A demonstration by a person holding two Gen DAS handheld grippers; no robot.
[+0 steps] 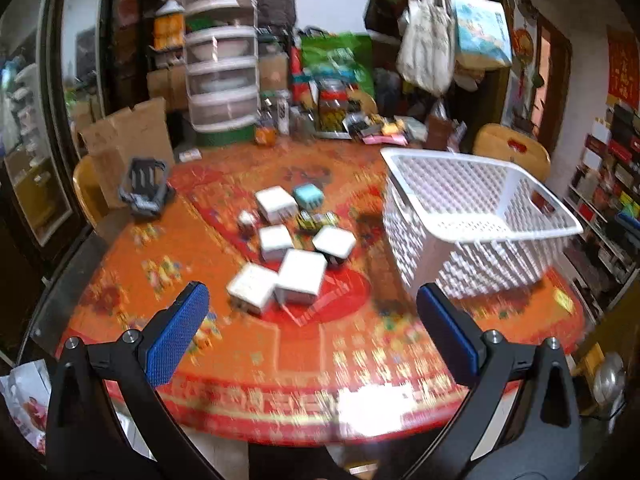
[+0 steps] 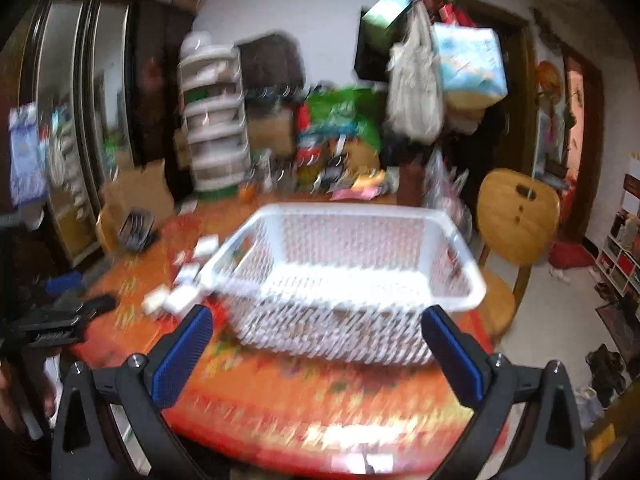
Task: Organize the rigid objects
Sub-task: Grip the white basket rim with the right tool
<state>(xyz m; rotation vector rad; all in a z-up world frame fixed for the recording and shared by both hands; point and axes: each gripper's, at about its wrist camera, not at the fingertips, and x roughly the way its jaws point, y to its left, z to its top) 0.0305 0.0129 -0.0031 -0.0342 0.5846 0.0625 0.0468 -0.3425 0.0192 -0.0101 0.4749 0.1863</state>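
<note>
1. Left wrist view: the left gripper [image 1: 312,304] hangs above the near edge of a round table [image 1: 400,344] covered in a red and orange patterned cloth. Its blue-padded fingers [image 1: 178,334] are spread wide with nothing between them.
2. Ahead of it lies a cluster of white boxes [image 1: 280,264], with a teal box [image 1: 308,196] at the far end and a small dark patterned item [image 1: 316,220] among them.
3. A white lattice basket [image 1: 476,216] stands on the table to the right of the cluster, apart from it. A dark grey holder [image 1: 146,188] sits at the table's left edge.
4. Right wrist view, blurred: the right gripper [image 2: 316,344] is also spread wide and empty, facing the basket [image 2: 344,280], which stands just ahead.
5. The white boxes [image 2: 180,288] lie left of the basket; a wooden chair [image 2: 516,220] stands to the right.
</note>
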